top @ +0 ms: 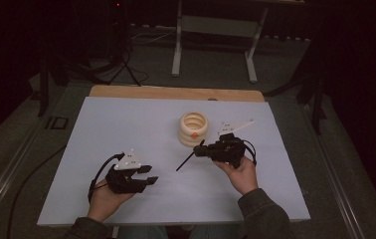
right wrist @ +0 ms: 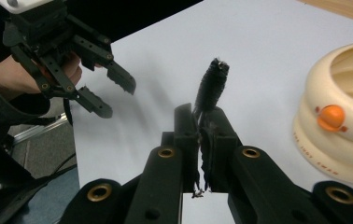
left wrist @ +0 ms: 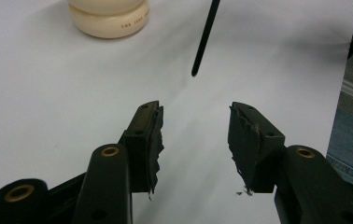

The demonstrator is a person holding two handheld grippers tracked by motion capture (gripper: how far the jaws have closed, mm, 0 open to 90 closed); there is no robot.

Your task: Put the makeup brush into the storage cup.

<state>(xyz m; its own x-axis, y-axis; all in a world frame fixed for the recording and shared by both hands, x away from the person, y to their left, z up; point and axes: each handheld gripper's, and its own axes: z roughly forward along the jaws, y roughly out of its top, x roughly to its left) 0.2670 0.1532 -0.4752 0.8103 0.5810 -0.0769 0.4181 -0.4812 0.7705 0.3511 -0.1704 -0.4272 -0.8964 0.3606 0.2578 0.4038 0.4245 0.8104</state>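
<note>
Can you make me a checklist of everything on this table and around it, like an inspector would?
Surface: white sheet on a wooden table, bare in front.
Job's things: thin black stick, pinched at one end, pointing out over the sheet.
Clutter: cream ringed toy with an orange ball.
Grippers: left gripper open, nothing between its jaws; right gripper shut on the stick.
Cables: black cable trailing from the left gripper.
Surroundings: grey carpet, metal frame legs, dark room.

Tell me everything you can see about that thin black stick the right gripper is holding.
The black stick is thin, straight and dark, with a rounded tip. The right gripper, shut on it, grips it between its fingers. It slants down towards the table near the cream ring toy, its free end apparently clear of the surface.
</note>
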